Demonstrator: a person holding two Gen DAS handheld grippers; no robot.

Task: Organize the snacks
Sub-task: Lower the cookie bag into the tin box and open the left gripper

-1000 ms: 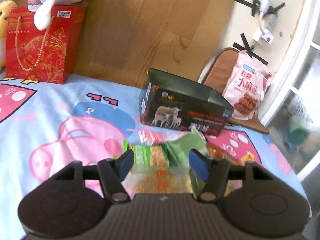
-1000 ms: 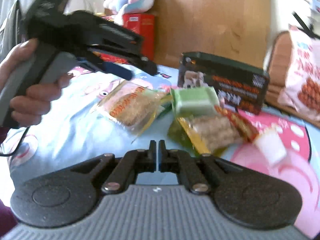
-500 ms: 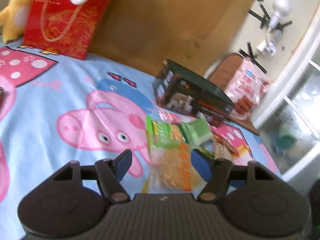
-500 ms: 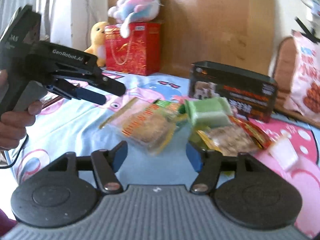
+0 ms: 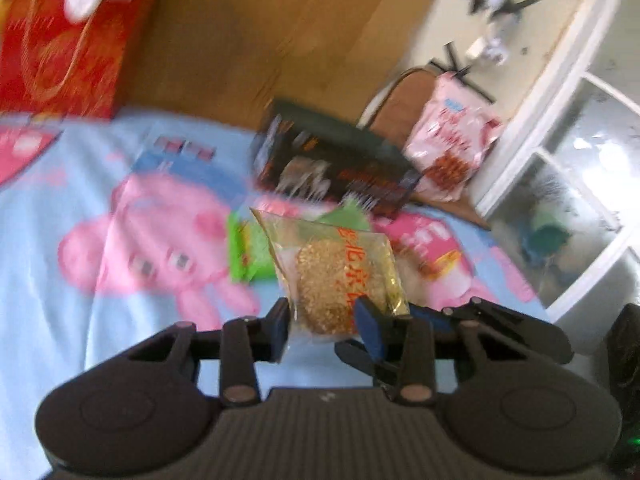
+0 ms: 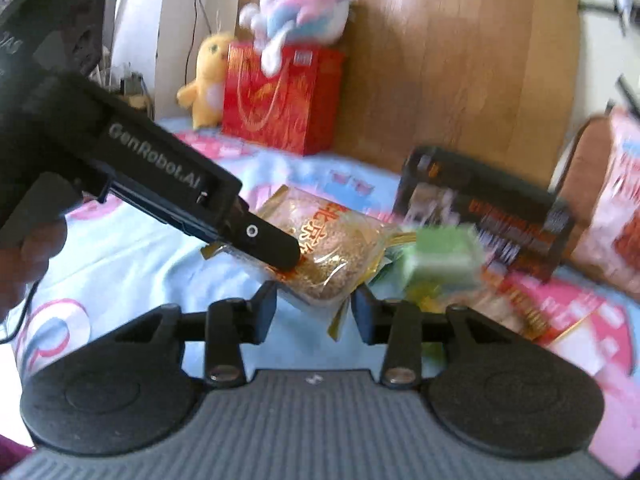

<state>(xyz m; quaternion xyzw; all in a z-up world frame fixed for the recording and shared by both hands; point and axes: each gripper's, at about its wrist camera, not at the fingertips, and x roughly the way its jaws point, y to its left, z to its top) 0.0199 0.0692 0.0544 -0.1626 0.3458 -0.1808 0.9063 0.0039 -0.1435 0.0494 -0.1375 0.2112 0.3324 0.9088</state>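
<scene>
A clear packet with a round golden cake and orange writing (image 5: 336, 276) stands between the fingers of my left gripper (image 5: 322, 326), which is closed on its lower end. The same packet (image 6: 328, 252) is lifted above the bedsheet in the right wrist view. My right gripper (image 6: 314, 312) is open around the packet's lower corner, apart from it. A green packet (image 5: 250, 258), a green box (image 6: 440, 258) and other snack packets (image 6: 516, 304) lie in front of the open dark carton (image 5: 340, 168), which also shows in the right wrist view (image 6: 480, 208).
A red gift bag (image 6: 280, 96) with plush toys (image 6: 296, 20) stands against the wooden board at the back. A pink snack bag (image 5: 452, 148) leans on a chair at the right. The cartoon bedsheet (image 5: 80, 208) covers the surface.
My left gripper has closed on the golden cake packet and lifted it off the sheet. My right gripper opened a second ago and now straddles the packet's lower corner.
</scene>
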